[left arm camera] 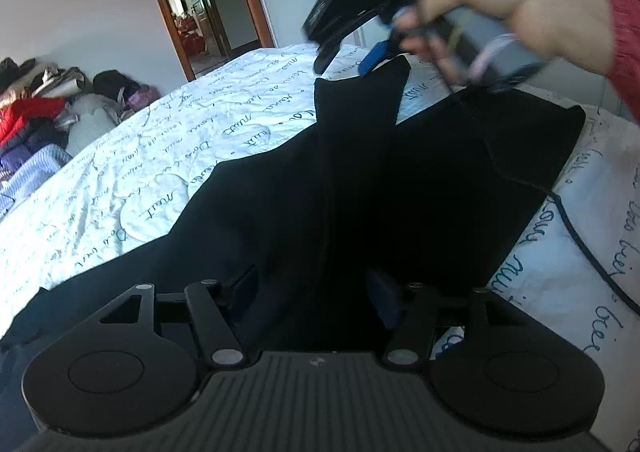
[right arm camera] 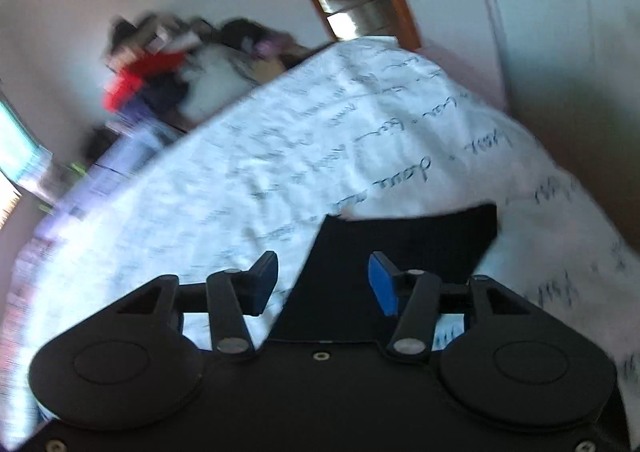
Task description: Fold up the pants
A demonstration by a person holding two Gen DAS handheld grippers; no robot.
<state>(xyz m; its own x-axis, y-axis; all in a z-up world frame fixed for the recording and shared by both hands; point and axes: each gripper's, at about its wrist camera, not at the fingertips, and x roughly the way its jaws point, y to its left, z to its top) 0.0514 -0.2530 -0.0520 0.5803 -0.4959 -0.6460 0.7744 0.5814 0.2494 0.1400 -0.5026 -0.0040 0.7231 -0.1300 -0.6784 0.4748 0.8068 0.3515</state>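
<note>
Black pants lie spread on a bed with a white quilt printed with script. My left gripper is open, low over the near part of the pants, its dark pads hard to tell from the cloth. My right gripper is open with blue pads, held above a leg end of the pants. In the left wrist view the right gripper hangs blurred over the far leg end, held by a hand in a red sleeve.
A pile of clothes and bags lies beyond the bed's far left side. An open wooden doorway stands behind the bed. A thin dark cord runs over the quilt at right.
</note>
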